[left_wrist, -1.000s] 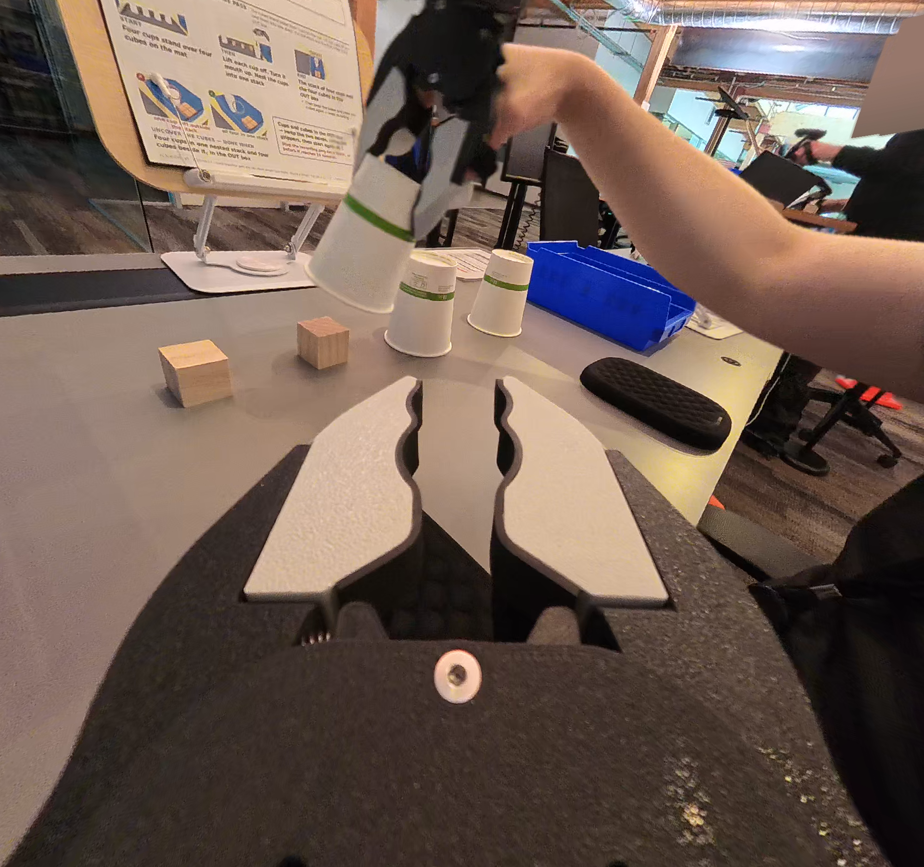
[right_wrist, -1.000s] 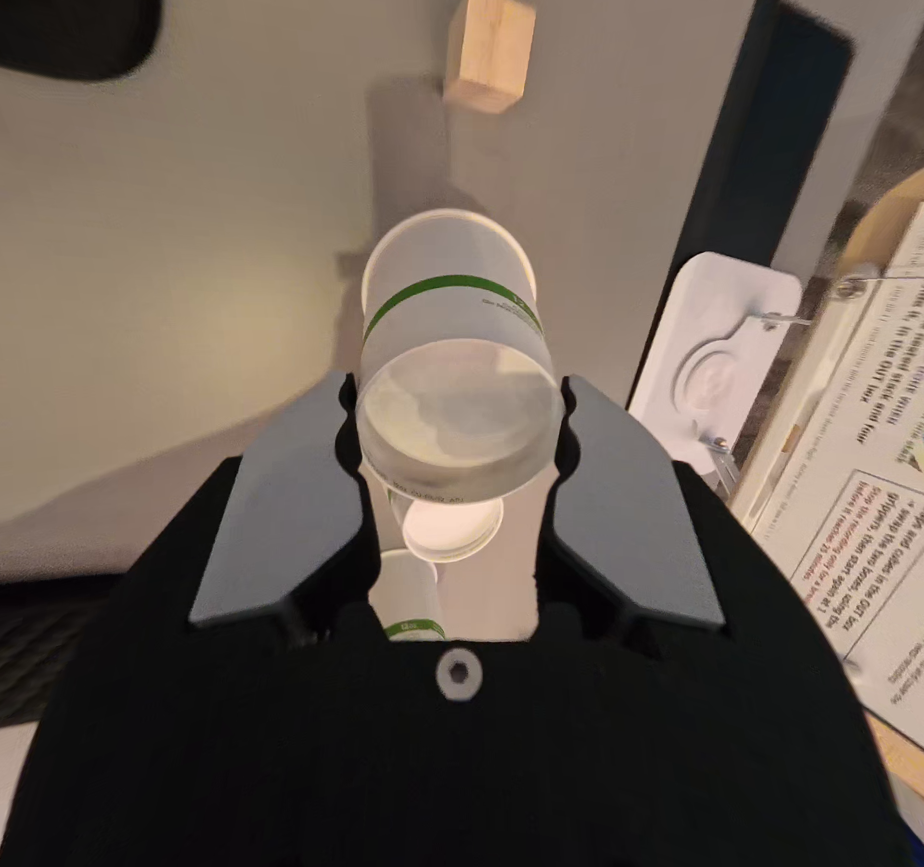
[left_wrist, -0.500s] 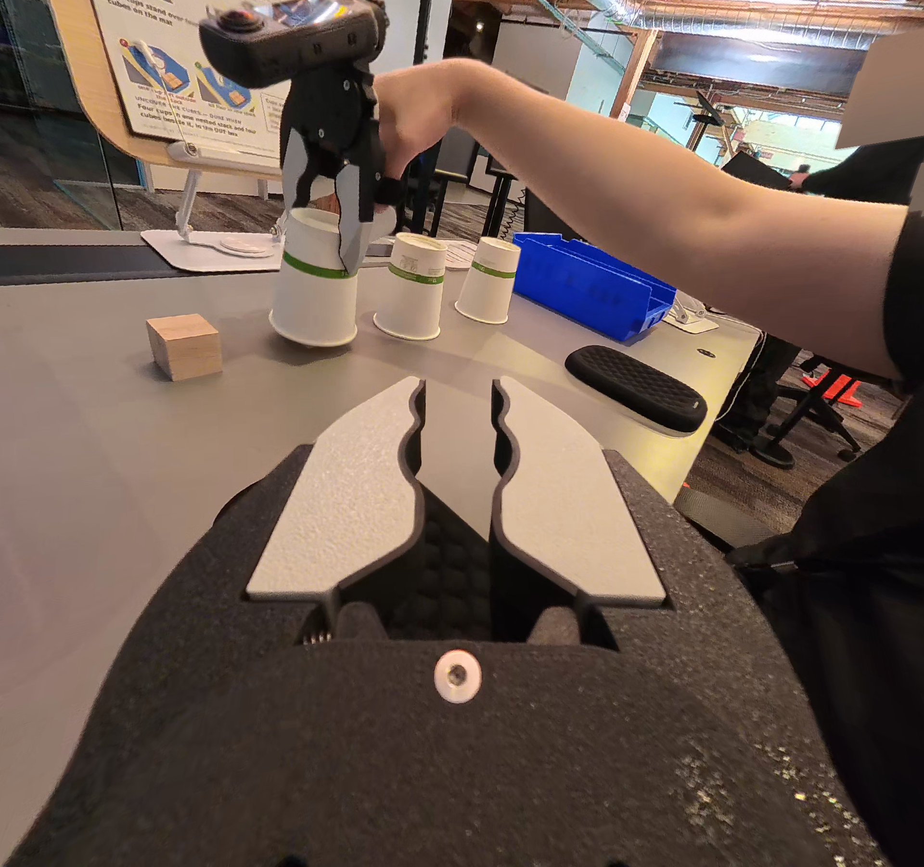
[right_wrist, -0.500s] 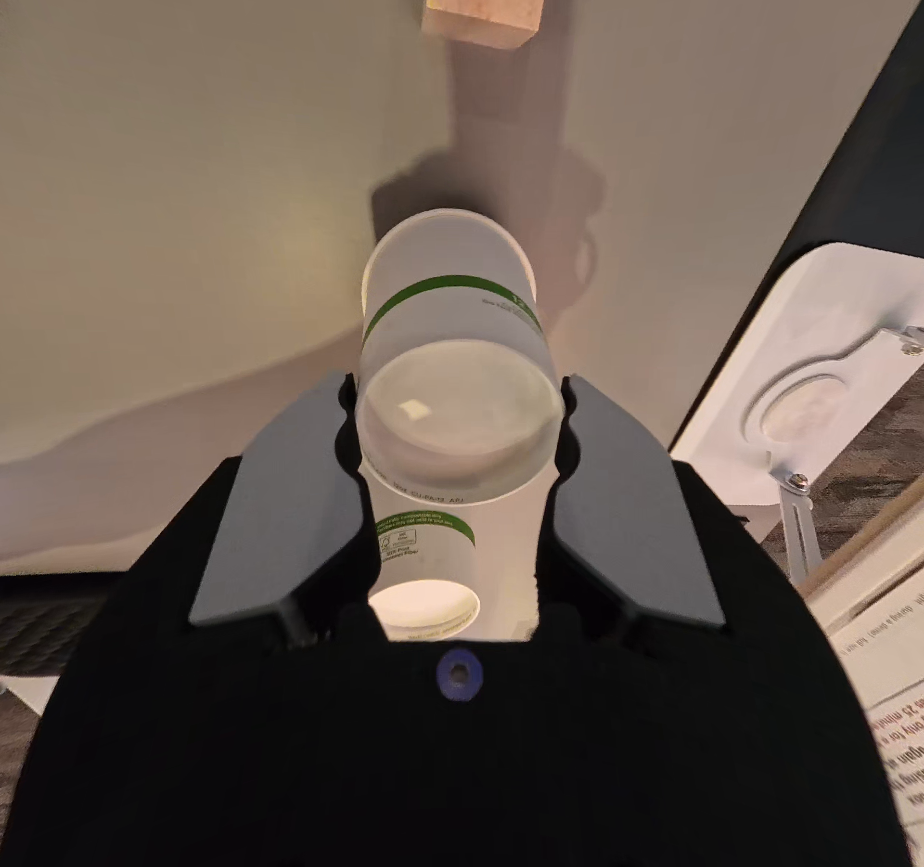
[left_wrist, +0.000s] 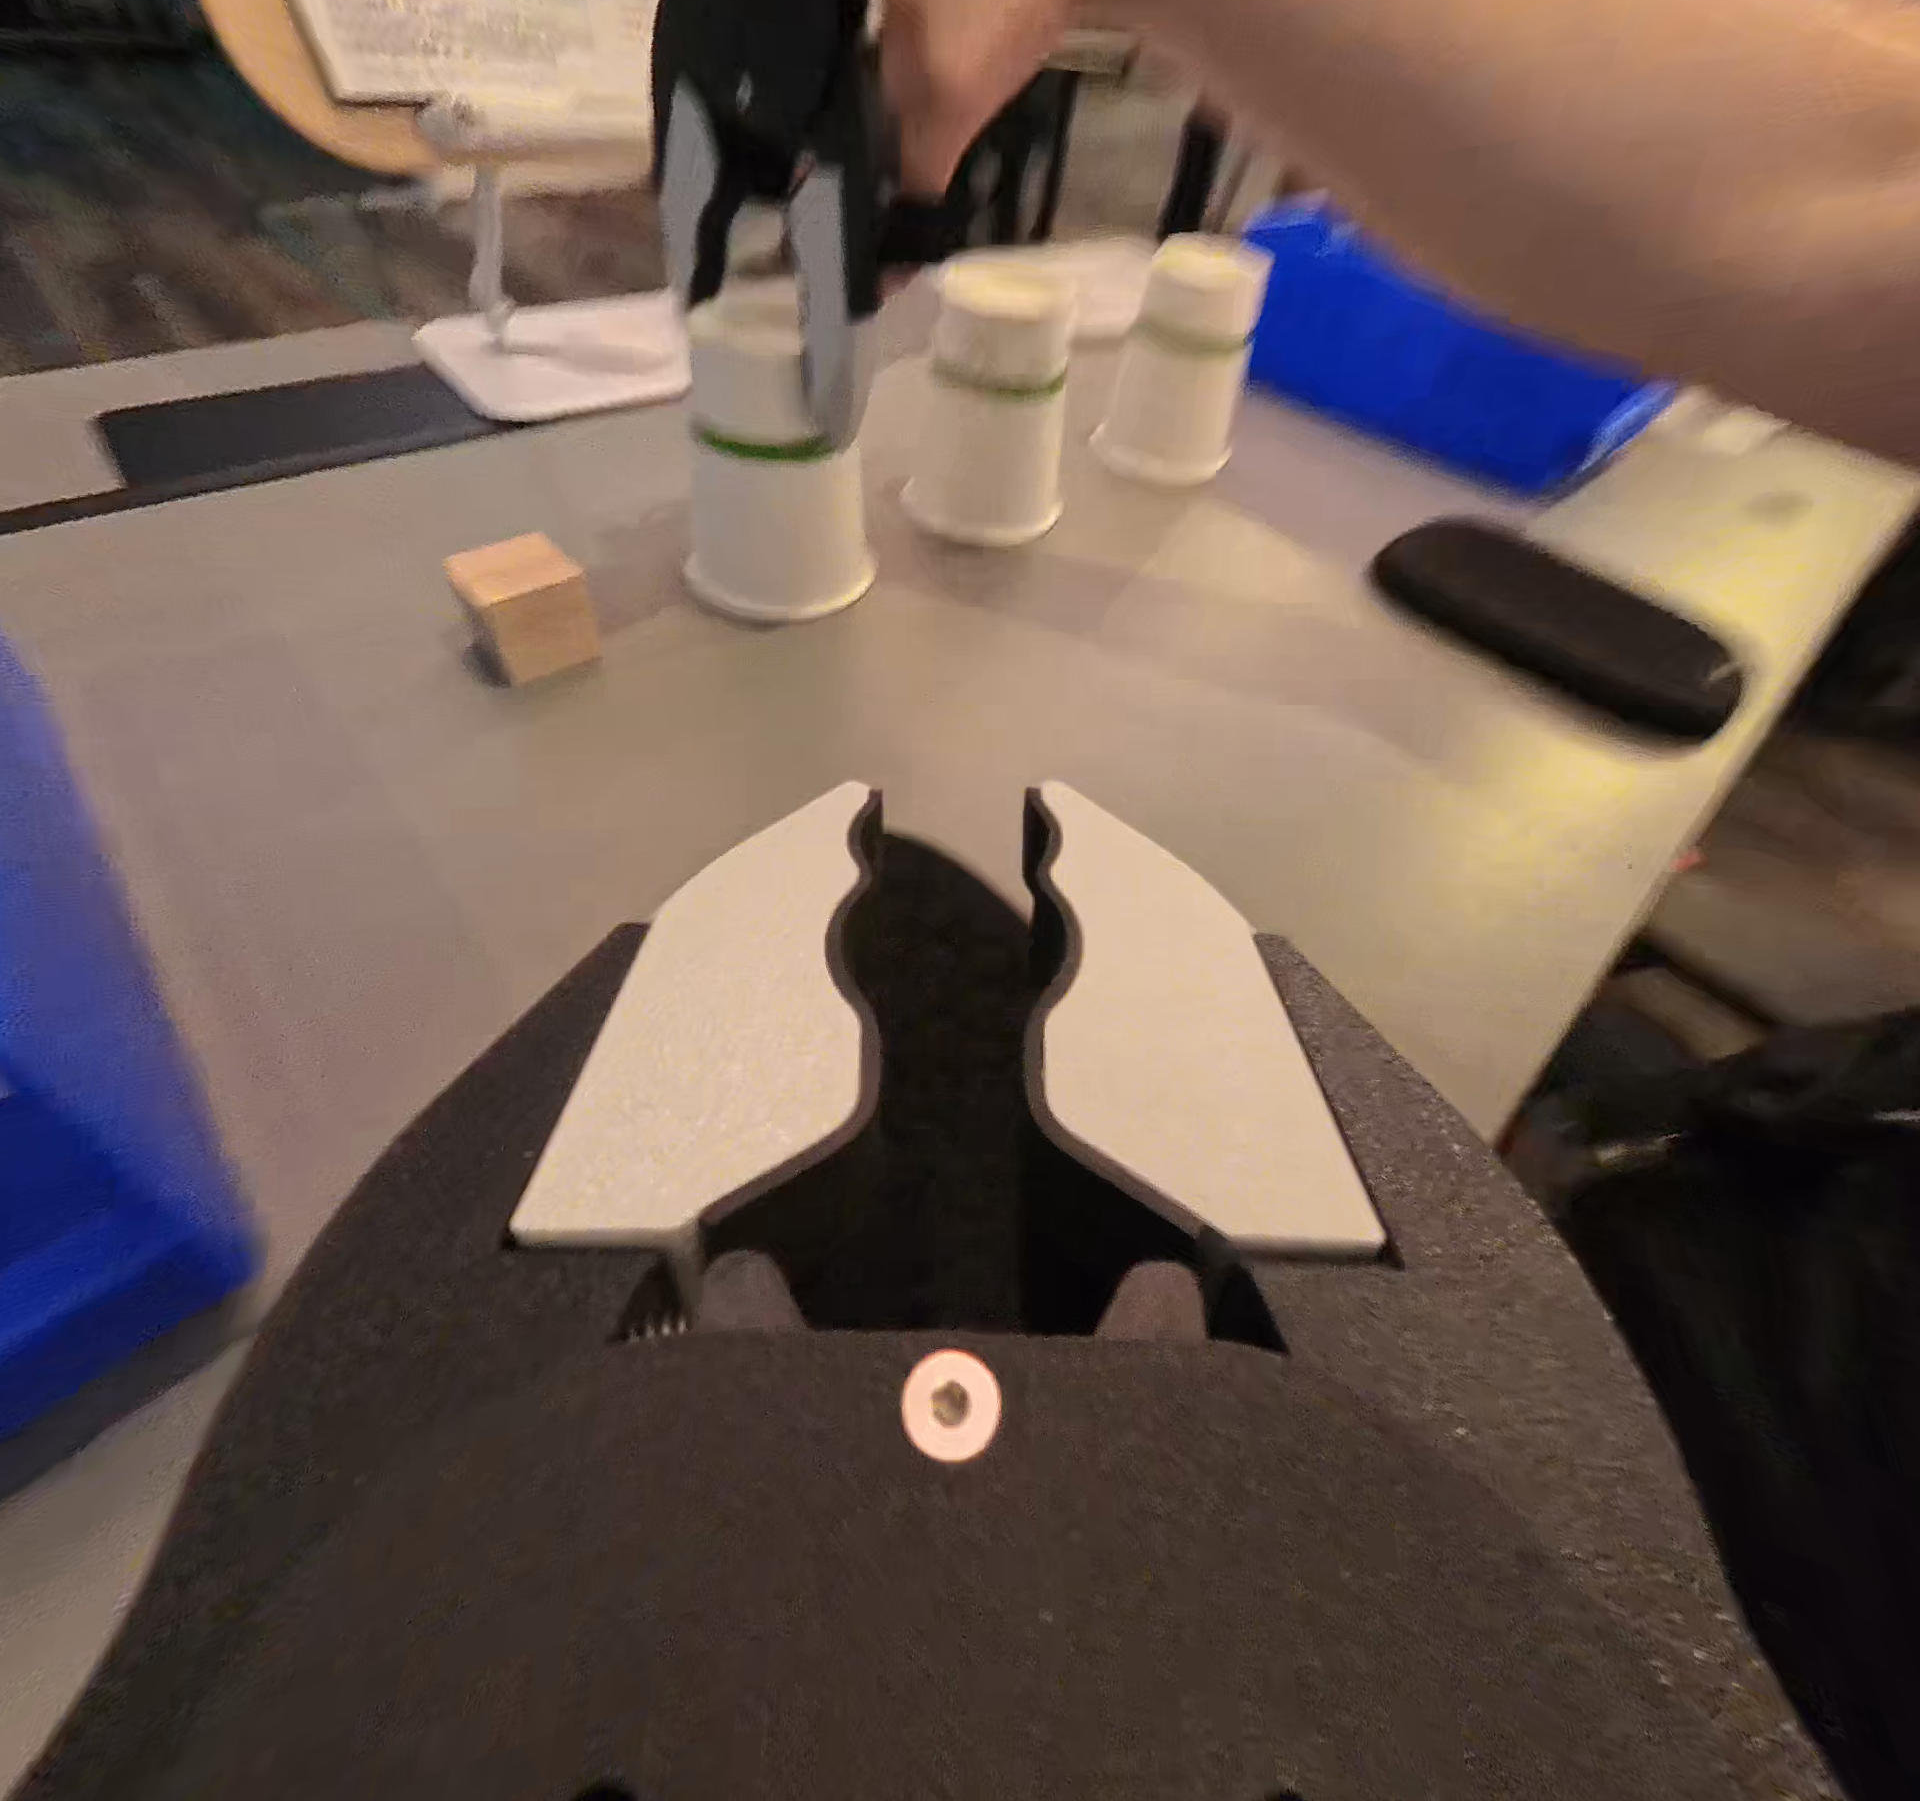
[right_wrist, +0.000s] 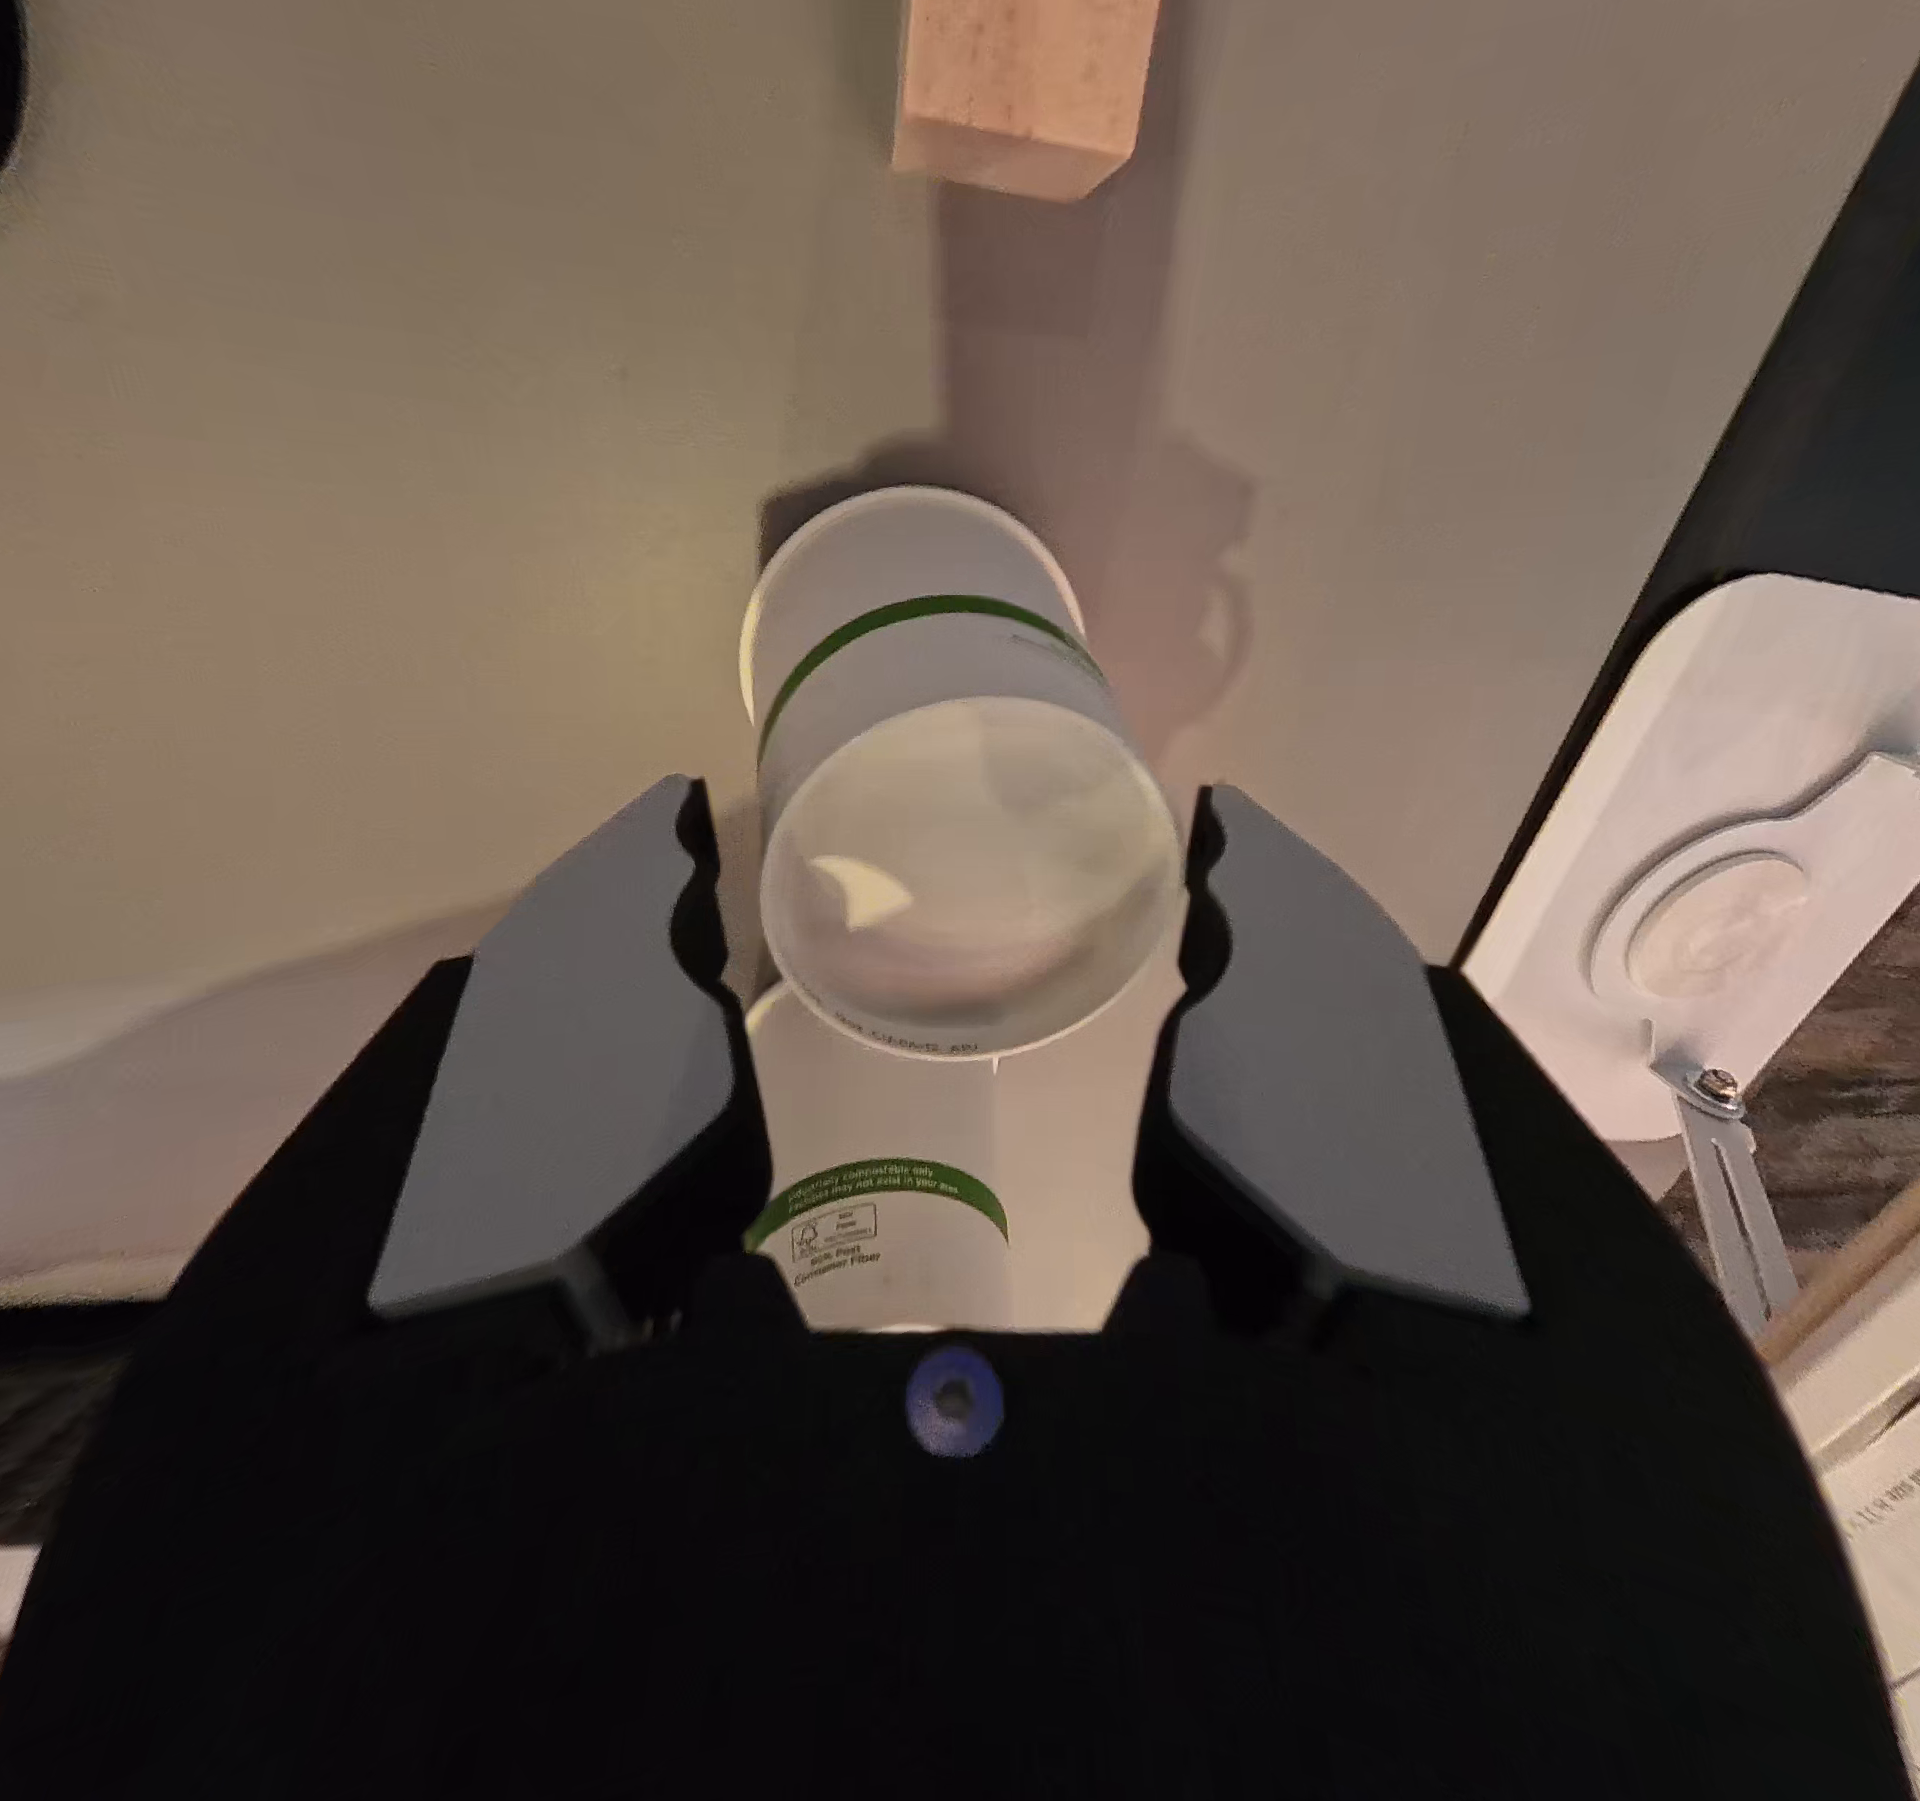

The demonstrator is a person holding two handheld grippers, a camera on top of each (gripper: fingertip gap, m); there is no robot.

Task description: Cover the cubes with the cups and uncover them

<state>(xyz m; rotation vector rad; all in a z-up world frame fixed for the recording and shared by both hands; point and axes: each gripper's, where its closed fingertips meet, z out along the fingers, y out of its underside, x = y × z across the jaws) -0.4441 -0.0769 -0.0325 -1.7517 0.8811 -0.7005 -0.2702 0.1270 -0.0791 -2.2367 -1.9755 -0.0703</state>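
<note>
Cup (right_wrist: 914,712) stands inverted on table (left_wrist: 1039,691), released between parted jaws of right gripper (right_wrist: 940,842). Covering step judged done here; what is under it is hidden. One cube (left_wrist: 525,608) lies bare just beside it; next move calls for another cup. Left gripper (left_wrist: 951,806) is held empty, slightly parted.

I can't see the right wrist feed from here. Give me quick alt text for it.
The right gripper, fingers spread, looks straight down on an upturned white paper cup with a green band standing on the grey table, small gaps either side. A bare light wooden cube sits just beyond it; a second white cup lies nearer the camera.
</note>
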